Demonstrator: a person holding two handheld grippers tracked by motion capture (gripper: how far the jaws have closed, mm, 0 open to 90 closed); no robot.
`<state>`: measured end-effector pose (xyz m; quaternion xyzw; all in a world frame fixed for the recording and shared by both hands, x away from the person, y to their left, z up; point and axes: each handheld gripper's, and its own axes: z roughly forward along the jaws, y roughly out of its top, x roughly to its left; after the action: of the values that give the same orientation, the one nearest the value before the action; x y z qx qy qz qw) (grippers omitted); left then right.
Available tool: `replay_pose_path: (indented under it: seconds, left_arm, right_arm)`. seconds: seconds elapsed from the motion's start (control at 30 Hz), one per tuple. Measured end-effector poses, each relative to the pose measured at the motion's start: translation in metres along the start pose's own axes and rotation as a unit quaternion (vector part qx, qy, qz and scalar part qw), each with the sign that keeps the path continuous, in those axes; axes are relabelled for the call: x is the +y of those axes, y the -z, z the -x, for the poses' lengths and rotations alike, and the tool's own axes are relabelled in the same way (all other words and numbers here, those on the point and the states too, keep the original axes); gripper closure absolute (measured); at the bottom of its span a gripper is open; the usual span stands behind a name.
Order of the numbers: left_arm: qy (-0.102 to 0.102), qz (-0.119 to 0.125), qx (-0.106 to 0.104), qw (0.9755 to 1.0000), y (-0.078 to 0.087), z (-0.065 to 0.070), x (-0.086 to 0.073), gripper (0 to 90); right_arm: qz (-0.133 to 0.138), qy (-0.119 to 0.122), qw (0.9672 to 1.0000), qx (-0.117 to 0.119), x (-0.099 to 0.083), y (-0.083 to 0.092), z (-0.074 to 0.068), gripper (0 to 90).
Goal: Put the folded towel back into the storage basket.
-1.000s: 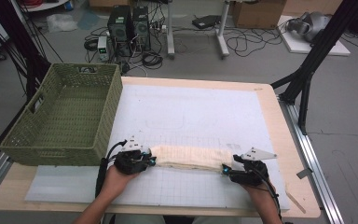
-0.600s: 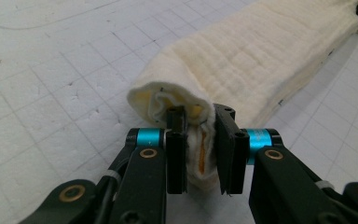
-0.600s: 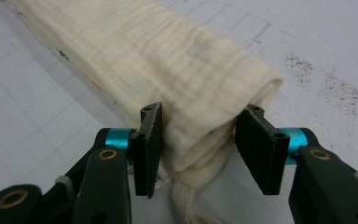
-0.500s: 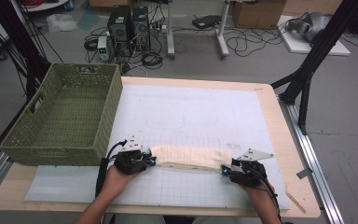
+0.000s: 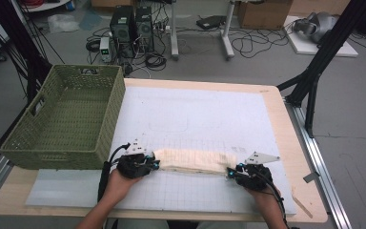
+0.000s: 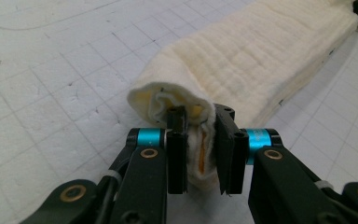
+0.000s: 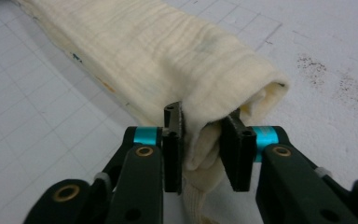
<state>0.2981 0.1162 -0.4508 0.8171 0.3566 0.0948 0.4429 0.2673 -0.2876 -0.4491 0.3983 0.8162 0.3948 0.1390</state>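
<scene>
A cream quilted cloth, folded into a long narrow band, lies across the near part of the white gridded mat. My left gripper is shut on its left end, where bunched layers are pinched between the jaws. My right gripper is shut on the right end, with folded fabric squeezed between its black fingers. In the left gripper view the cloth runs away toward the upper right. In the right gripper view the cloth runs toward the upper left.
A green woven basket stands on the table's left side, close to my left hand. The wooden table edge frames the mat. Black stand legs rise at the right, and computers and cables sit on the floor beyond.
The right gripper has shifted slightly left and toward the near edge with its end of the cloth. The left gripper has stayed put.
</scene>
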Motion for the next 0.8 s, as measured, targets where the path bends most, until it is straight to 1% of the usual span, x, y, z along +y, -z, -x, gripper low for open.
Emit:
replay_pose_path:
  seconds: [0.07, 0.13, 0.3, 0.47, 0.63, 0.67, 0.8]
  left_arm:
    - [0.000, 0.001, 0.001, 1.0000, 0.000, 0.001, 0.000, 76.4]
    - [-0.004, 0.000, 0.002, 1.0000, 0.000, 0.001, 0.001, 77.2]
    - [-0.011, 0.009, 0.002, 0.9999, 0.002, 0.002, 0.002, 79.7]
    - [-0.011, 0.023, -0.001, 0.9997, 0.006, 0.001, 0.005, 80.4]
    - [-0.010, 0.042, -0.006, 0.9990, 0.011, 0.003, 0.008, 80.6]
    - [-0.014, 0.043, -0.007, 0.9989, 0.012, 0.003, 0.009, 80.6]
    - [-0.017, 0.062, -0.008, 0.9979, 0.019, 0.005, 0.013, 80.6]
  right_arm:
    - [-0.002, 0.009, 0.9999, -0.004, 0.001, 0.000, -0.002, 76.6]
    - [0.000, 0.017, 0.9998, -0.008, 0.001, 0.000, -0.003, 77.4]
    - [0.001, 0.026, 0.9996, -0.012, 0.003, 0.000, -0.004, 78.0]
    - [0.007, 0.029, 0.9995, -0.013, 0.004, 0.002, -0.004, 78.3]
    - [0.018, 0.025, 0.9995, -0.012, 0.006, 0.005, -0.003, 78.3]
    - [0.020, 0.026, 0.9994, -0.013, 0.006, 0.006, -0.002, 78.3]
    - [0.027, 0.028, 0.9992, -0.009, 0.008, 0.008, -0.001, 78.3]
